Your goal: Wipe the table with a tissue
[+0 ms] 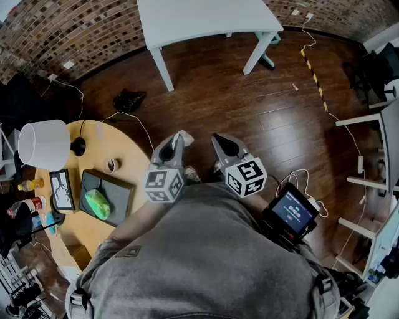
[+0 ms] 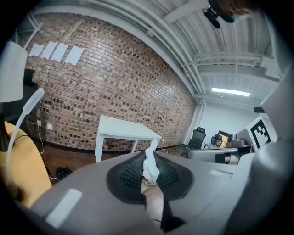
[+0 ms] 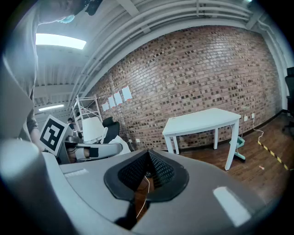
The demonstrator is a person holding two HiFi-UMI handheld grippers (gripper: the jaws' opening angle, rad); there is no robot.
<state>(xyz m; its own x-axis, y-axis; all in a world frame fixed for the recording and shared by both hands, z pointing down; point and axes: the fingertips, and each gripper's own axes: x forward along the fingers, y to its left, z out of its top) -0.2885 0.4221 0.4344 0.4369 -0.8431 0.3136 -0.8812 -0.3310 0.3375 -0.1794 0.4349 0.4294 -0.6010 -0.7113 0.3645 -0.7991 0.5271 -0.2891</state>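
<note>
A person in a grey top (image 1: 206,261), seen from above, holds two grippers side by side at the centre of the head view, over a dark wooden floor (image 1: 249,106). The left gripper (image 1: 176,141) is clamped on a white tissue (image 1: 182,136), which sticks up in a crumpled wisp past the jaw tips. The left gripper view shows the tissue (image 2: 149,166) pinched between the ribbed pads (image 2: 131,173), in the middle of that frame. The right gripper (image 1: 219,138) sits just beside it, towards the right. In the right gripper view its jaws meet at the tips with nothing between them, and only floor and a thin cable show through the gap lower down.

The yellow round table (image 1: 118,146) fills the lower left of the head view, apart from both grippers. On it stand a white lampshade (image 1: 43,144), a small picture frame (image 1: 62,189) and a dark tray (image 1: 118,190) holding a green object (image 1: 98,204). Bottles (image 1: 31,205) cluster at its far left edge. A white table (image 1: 206,19) stands at the top centre against a brick wall (image 1: 75,31). A small lit screen (image 1: 292,212) hangs at the person's side, in the lower right.
</note>
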